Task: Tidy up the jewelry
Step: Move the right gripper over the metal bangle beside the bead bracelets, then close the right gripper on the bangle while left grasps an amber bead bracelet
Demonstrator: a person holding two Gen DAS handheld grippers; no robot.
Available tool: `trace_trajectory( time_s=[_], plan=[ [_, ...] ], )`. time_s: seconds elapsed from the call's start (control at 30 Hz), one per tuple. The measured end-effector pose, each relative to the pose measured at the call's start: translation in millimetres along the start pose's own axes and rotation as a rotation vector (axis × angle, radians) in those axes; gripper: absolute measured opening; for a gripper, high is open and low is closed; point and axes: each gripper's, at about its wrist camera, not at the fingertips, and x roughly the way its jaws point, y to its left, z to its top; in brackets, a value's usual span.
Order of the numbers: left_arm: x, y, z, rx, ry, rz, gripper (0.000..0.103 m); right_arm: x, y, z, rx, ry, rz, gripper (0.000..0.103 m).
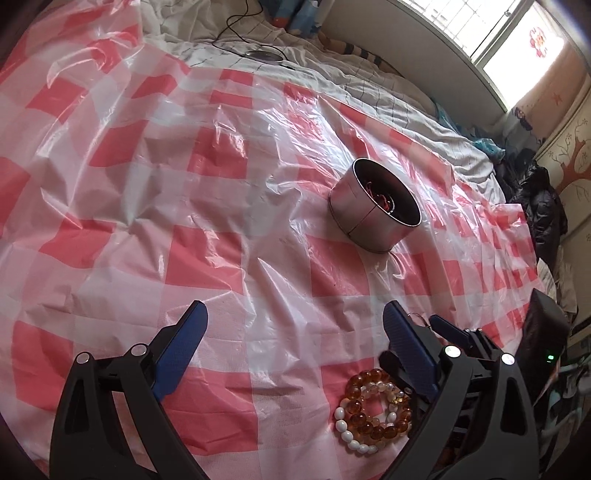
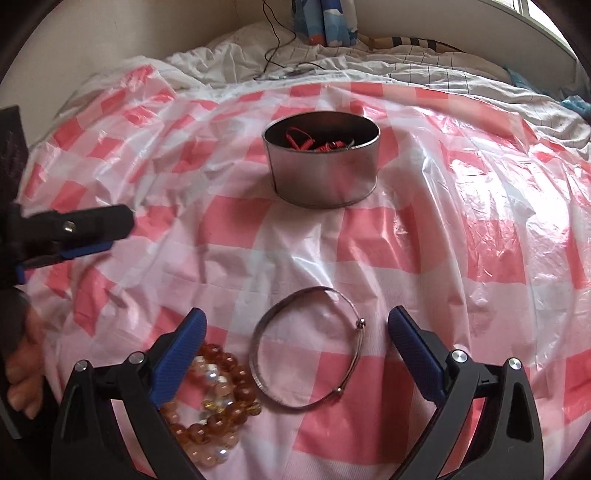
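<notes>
Lying unlabelled between right gripper point(image 2: 295, 325) fingers: silver bangle point(image 2: 306, 349).

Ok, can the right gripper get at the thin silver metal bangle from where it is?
Probably yes: the right gripper is open, the thin silver metal bangle lies flat between its fingers, nothing covers it.

Rumpled white bedding point(image 1: 388, 92) below a bright window point(image 1: 491, 33)

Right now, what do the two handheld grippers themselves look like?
They match. The left gripper and right gripper each have black plastic arms with triangular cutouts, round silver screw heads at the joints, and blue ribbed finger pads. A small green light glows on the right gripper's black body. No cables show.
</notes>
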Motion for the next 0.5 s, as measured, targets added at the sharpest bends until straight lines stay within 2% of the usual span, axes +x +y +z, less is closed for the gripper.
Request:
trace_trajectory(
  time_s=[0.03,0.07,0.1,0.13,0.17,0.3,0.37,0.5],
  plan=[
    [0.6,-1.2,-0.7,0.001,0.003,-0.001,0.092,3.1,-0.6,0.8,0.003,0.006,-0.013,0.095],
    [1.1,-3.1,-1.0,0.01,0.005,0.0,0.092,4.9,-0.8,0.5,0.002,0.008,-0.024,0.089],
    [1.5,-5.1,-1.9,0.021,0.006,0.003,0.092,5.9,-0.7,0.5,-0.005,0.012,-0.038,0.081],
    [1.7,-6.7,-2.5,0.031,0.007,0.006,0.092,5.8,1.2,-0.1,-0.022,0.011,-0.069,0.066],
    [1.8,-8.4,-3.0,0.04,0.007,0.01,0.092,4.8,1.8,-0.9,-0.031,0.008,-0.085,0.057],
    [4.5,-16.6,-6.4,0.085,0.03,0.009,0.092,-5.4,-6.2,-9.3,-0.012,-0.018,-0.071,0.057],
    [8.1,-21.7,-9.5,0.114,0.056,-0.004,0.092,-13.3,-19.0,-14.0,0.052,-0.046,-0.026,0.057],
    [17.5,-36.5,-18.2,0.176,0.13,-0.083,0.092,-32.8,-47.5,-22.7,0.192,-0.13,0.066,0.054]
  ],
)
